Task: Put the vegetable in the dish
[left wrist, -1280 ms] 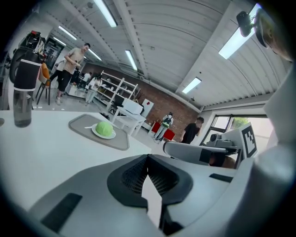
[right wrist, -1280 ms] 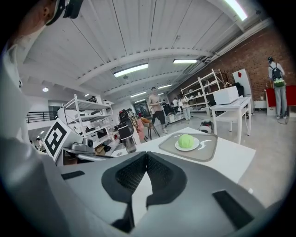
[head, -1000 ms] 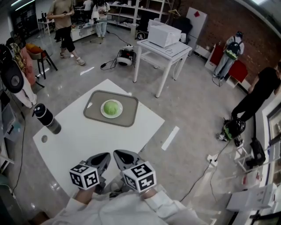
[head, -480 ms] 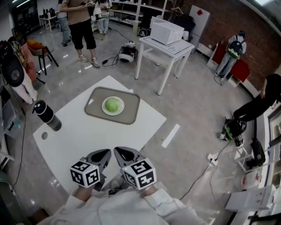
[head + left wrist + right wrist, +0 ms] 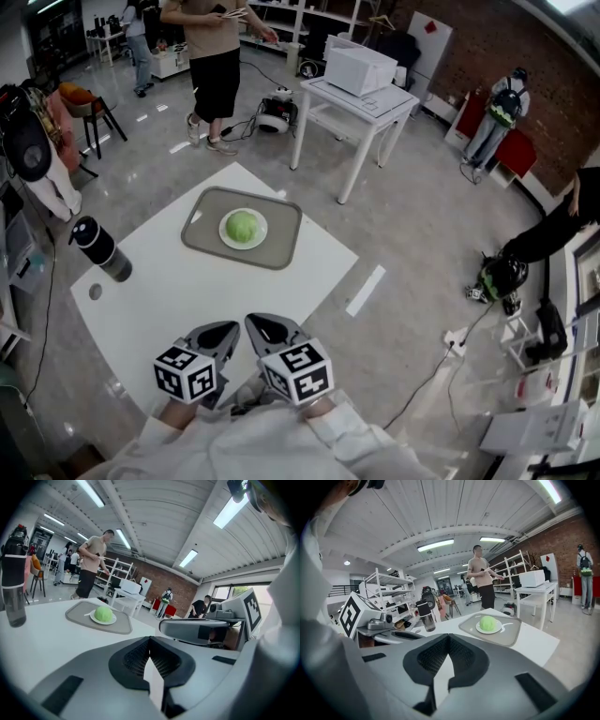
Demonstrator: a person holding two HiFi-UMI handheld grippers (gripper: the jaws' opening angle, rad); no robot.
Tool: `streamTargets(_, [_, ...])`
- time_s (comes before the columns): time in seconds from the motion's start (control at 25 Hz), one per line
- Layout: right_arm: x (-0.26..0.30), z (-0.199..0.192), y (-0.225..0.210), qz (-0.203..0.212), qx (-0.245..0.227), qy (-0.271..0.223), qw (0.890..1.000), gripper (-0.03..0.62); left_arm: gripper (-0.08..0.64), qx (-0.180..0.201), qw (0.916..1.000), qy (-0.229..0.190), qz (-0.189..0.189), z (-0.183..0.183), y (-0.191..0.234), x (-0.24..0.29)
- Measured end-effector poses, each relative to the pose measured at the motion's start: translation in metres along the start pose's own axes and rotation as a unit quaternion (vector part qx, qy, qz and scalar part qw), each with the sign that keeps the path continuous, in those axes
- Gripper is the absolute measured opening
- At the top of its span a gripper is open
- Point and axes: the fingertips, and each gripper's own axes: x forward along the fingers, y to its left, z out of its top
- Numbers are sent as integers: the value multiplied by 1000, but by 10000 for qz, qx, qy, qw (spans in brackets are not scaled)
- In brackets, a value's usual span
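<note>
At the near edge of the square white table [image 5: 178, 300], the left gripper [image 5: 150, 639] and the right gripper [image 5: 449, 636] sit side by side close to the person's body. Each has its grey jaws closed tip to tip, with nothing between them.

Farther out on the left stands a black-and-grey drinks bottle [image 5: 98, 250], well apart from everything else. Towards the far side lies a flat grey rounded tray [image 5: 284, 236], and on it is a small white round dish [image 5: 225, 234]. The pale green round cabbage [image 5: 243, 226] rests in the middle of that dish, upright and centred, so the task looks complete.

If the head needs resetting, the jaws should be spread wide before the reach. They should come in level from the near side and close across its widest part. A ball like this would likely roll or skid the light dish if nudged off-centre. Otherwise the grippers are best left back, clear of the tray.
</note>
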Motion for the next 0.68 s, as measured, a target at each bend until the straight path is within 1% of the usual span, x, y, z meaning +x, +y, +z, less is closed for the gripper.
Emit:
streamTargets(0.28, [4, -5, -4, 13, 31, 51, 10000, 14, 8, 1, 9999, 116, -36, -5, 0, 6])
streamTargets(0.68, [-1, -6, -6, -8, 7, 82, 10000, 14, 8, 45, 9999, 121, -63, -3, -6, 8])
